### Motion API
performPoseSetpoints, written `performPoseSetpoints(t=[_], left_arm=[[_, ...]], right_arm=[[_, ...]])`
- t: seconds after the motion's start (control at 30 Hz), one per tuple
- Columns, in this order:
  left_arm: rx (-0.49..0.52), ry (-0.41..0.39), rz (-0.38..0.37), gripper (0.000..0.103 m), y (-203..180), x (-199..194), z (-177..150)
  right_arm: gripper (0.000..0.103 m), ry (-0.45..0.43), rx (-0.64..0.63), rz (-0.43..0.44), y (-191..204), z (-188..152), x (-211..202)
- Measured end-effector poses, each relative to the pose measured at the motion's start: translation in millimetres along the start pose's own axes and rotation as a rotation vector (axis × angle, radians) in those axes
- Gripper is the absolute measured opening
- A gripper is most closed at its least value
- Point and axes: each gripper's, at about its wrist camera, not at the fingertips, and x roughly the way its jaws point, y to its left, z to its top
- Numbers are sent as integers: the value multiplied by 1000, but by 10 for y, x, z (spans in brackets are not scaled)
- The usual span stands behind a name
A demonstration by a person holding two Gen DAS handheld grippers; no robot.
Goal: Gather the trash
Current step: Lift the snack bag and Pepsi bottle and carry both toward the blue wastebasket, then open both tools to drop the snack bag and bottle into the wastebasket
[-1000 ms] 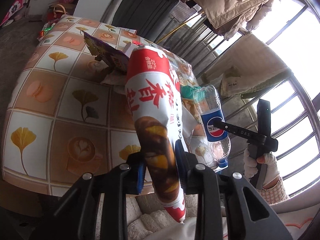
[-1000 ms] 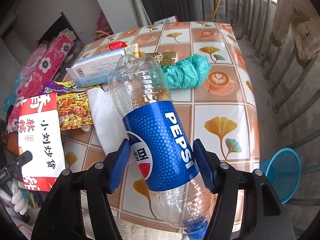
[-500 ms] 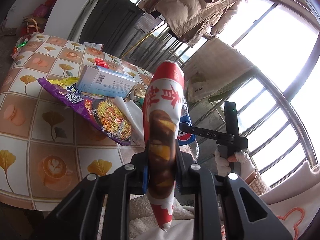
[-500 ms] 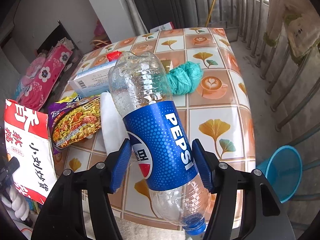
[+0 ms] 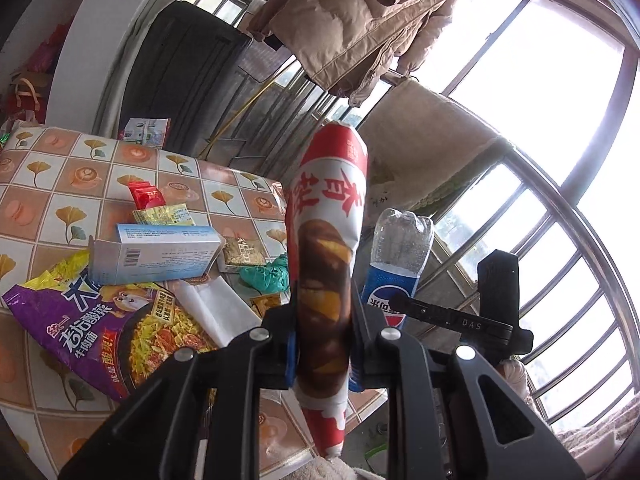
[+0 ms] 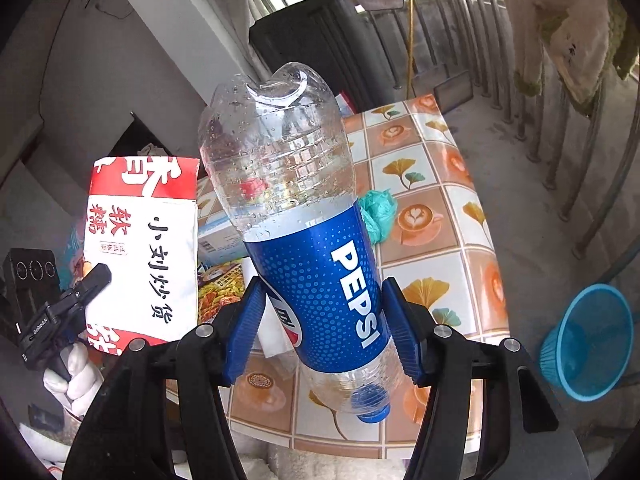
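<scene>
My left gripper (image 5: 324, 340) is shut on a red-and-white snack bag (image 5: 328, 208), which stands upright between the blue pads, clear of the table. From the right wrist view the same bag (image 6: 144, 248) hangs at the left, above a white-gloved hand (image 6: 76, 376). My right gripper (image 6: 324, 336) grips a clear Pepsi bottle (image 6: 288, 160) by its blue label. The bottle's cap points toward me, and the jaws are closing in on it. From the left wrist view the bottle (image 5: 400, 248) rises just right of the snack bag. Both loads are held above the tiled-pattern table (image 6: 432, 208).
On the table (image 5: 48, 184) lie a purple noodle bag (image 5: 100, 320), a white-and-blue box (image 5: 156, 256), a crumpled teal bag (image 5: 266, 276), a red packet (image 5: 146, 196) and small gold sachets. A blue basket (image 6: 584, 340) stands on the floor to the right. A coat (image 5: 360, 20) hangs by the barred window.
Both grippers have risen with their loads, so the table sits lower and farther off. The snack bag has lifted off the purple noodle bag, which now lies uncovered.
</scene>
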Motion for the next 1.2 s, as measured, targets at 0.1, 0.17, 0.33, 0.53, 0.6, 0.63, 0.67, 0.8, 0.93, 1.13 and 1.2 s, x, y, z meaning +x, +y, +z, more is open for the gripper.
performPoseSetpoints(t=[0.1,0.17,0.33,0.53,0.6,0.63,0.67,0.8,0.93,1.13,1.2], left_arm=[[46,44,-29,19,-177,361,151],[85,79,-48,19,-339,632,238],[211,204,-97,19,-911,1441,309],[342,403,-148,20,-1684,2599,30],[363,482,-150,20,-1880,3013,-153],[375,520,-155,20,-1970,3200,-247],[389,557,-157,20,-2060,3387,-348],[458,683,-148,20,-2409,4099,-762],[497,783,-110,45,-2712,4765,-1166],[437,785,-36,65,-2746,5161,-1384],[420,782,-61,65,-2680,5090,-1331]], right_arm=[[56,-33,60,-1,-201,29,-189],[56,-57,105,-15,-366,45,-336],[56,-98,262,-61,-954,7,-724],[56,-91,528,-70,-1820,-274,-959],[56,-80,617,-61,-2119,-406,-971],[56,-72,659,-54,-2258,-476,-964],[56,-69,703,-56,-2401,-536,-950],[58,-31,840,-81,-2902,-753,-868],[62,14,1022,-80,-3576,-991,-737],[66,22,1261,-121,-4331,-1497,-477],[66,0,1286,-129,-4367,-1578,-501]])
